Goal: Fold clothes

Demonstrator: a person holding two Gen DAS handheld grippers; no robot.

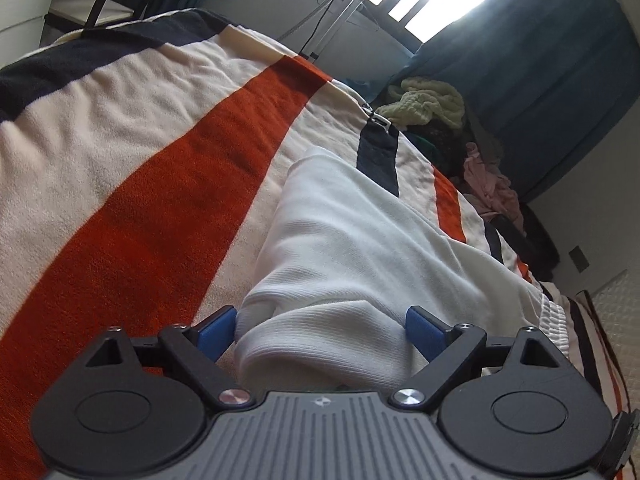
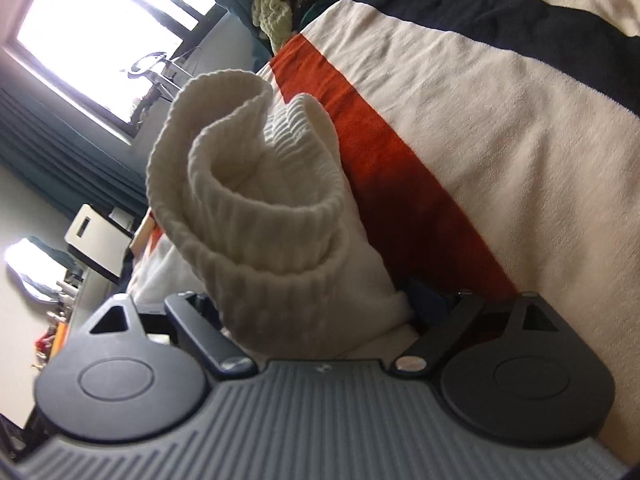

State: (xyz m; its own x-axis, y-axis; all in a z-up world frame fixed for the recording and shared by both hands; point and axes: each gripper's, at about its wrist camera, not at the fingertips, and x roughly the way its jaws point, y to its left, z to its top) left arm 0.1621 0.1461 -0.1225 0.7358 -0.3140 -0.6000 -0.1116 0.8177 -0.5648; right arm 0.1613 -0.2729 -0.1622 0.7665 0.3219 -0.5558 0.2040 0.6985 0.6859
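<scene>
A white ribbed garment point(image 1: 352, 240) lies on a striped blanket point(image 1: 140, 120) of cream, orange and navy. One rolled edge of it sits between the blue pads point(image 1: 216, 334) of my left gripper point(image 1: 320, 332), whose jaws stand wide apart on either side of the fold. In the right wrist view the garment's ribbed hem point(image 2: 260, 184) curls up in a loose loop right in front of my right gripper point(image 2: 316, 304). Its jaws are also spread wide, with the cloth bunched between them. One blue pad point(image 2: 428, 300) shows; the other is hidden behind the fabric.
A pile of other clothes, with a pale yellow knit point(image 1: 428, 104) and a pink piece point(image 1: 488, 184), lies at the blanket's far edge below teal curtains point(image 1: 560, 80). The same pale yellow knit point(image 2: 276, 4) shows near a bright window point(image 2: 100, 28). The striped blanket point(image 2: 500, 120) stretches away to the right.
</scene>
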